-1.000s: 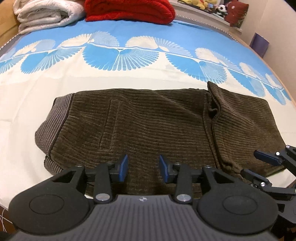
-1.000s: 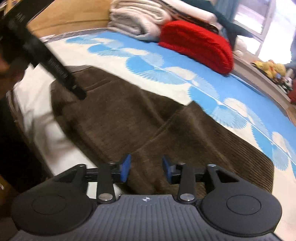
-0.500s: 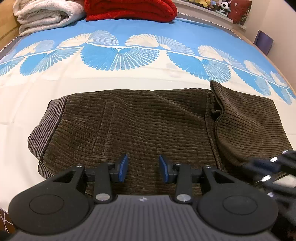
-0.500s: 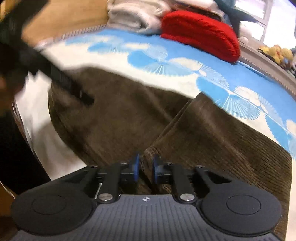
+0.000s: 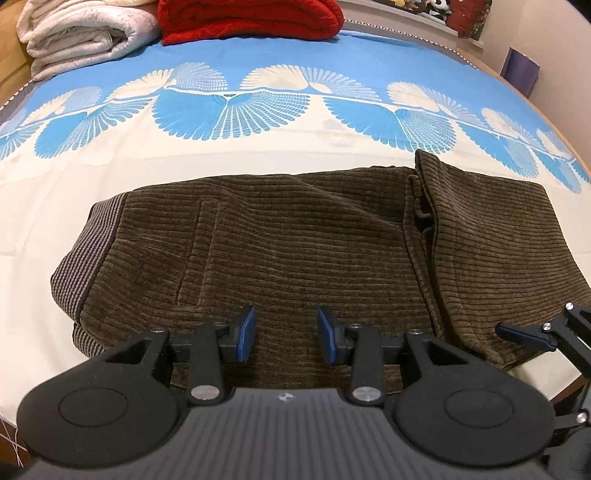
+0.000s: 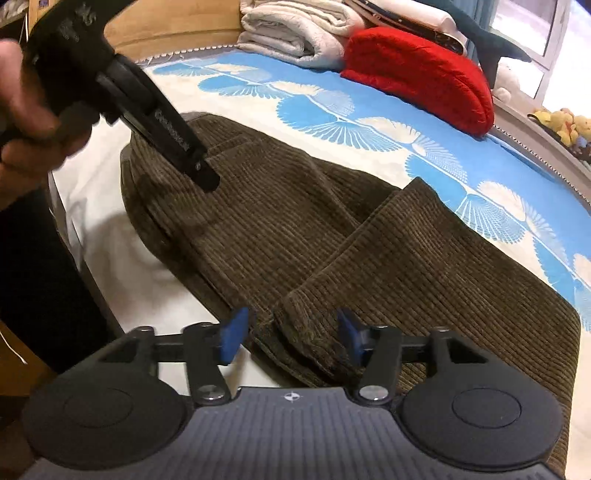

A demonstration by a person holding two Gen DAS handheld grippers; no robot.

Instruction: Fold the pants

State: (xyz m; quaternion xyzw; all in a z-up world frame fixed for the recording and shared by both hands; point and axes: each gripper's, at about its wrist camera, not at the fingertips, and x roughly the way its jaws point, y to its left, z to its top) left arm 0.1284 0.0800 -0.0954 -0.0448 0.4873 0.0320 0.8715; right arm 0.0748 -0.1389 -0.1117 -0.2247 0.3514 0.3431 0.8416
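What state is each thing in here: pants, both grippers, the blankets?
pants: folded over, flat on bed, cuff edge at the near side.
left gripper: open, above pants, holding nothing.
right gripper: open, straddling the cuff corner.
white blanket: folded.
red blanket: folded.

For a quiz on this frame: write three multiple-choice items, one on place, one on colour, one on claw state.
1. The pants lie on:
A a chair
B the bed
C the floor

2. The folded blanket beside the white one is:
A green
B black
C red

3. The right claw is:
A open at the pants' near edge
B shut on cloth
C out of sight

Key: B, patterned bedsheet shows all around the pants; C, it is bright red; A, its blue pads stand apart around a fold.
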